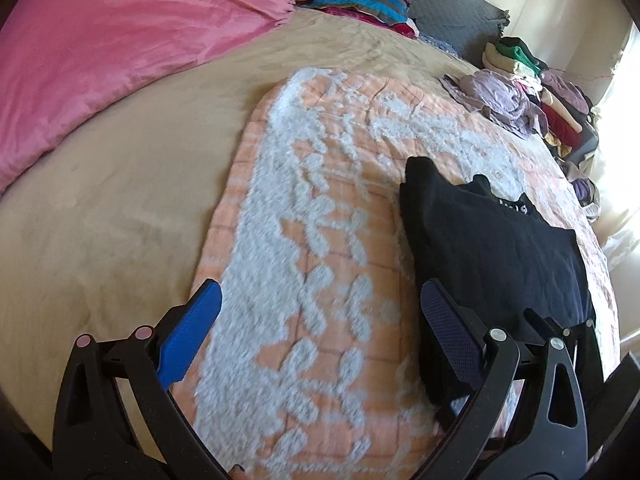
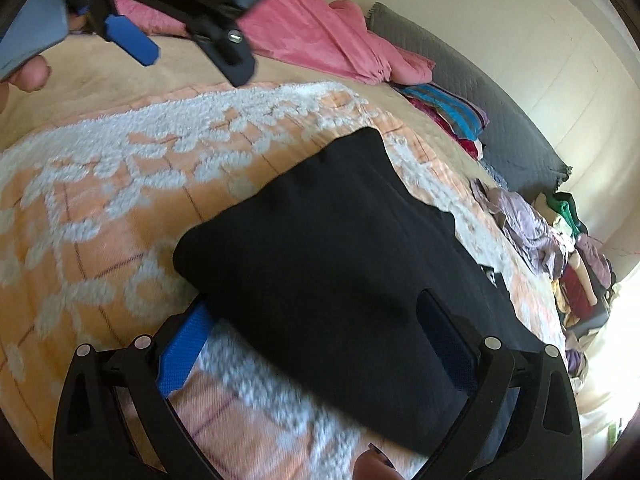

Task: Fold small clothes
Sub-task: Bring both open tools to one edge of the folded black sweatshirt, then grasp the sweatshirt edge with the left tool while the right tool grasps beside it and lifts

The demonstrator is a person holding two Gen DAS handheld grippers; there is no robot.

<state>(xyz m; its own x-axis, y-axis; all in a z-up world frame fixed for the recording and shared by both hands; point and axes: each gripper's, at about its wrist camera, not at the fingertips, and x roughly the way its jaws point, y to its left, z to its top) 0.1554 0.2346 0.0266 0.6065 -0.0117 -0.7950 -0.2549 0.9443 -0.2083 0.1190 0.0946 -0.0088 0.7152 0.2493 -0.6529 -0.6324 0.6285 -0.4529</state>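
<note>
1. Black garment [image 2: 344, 272] lay partly folded on the orange-and-white towel [image 1: 320, 264] that was spread over the tan bedsheet [image 1: 120, 208]; in the left wrist view the same garment [image 1: 492, 240] sat on the towel's right part, with a bit of pale lettering showing near its far edge.
2. Right gripper [image 2: 316, 344] had its two blue-padded fingers spread wide, one at each side of the garment's near end; the left pad [image 2: 184, 344] was tucked at the cloth's lower corner and the right pad [image 2: 448, 340] lay over the dark fabric. Nothing was pinched between them.
3. Left gripper [image 1: 320, 332] was likewise wide open and held nothing; its left pad [image 1: 192, 328] was over the towel's edge, its right pad [image 1: 448, 332] just at the garment's near-left border. Whether that pad touched the cloth could not be told.
4. In the right wrist view the left gripper [image 2: 132, 44] appeared at the upper left, above the sheet, with a fingertip of the person's hand [image 2: 32, 74] beside its grey handle.
5. A pink duvet [image 1: 120, 48] was bunched along the far side of the bed, and a striped folded cloth [image 1: 360, 4] lay next to it.
6. A heap of mixed clothes [image 1: 532, 92] sat at the bed's far right corner, well apart from the black garment.
</note>
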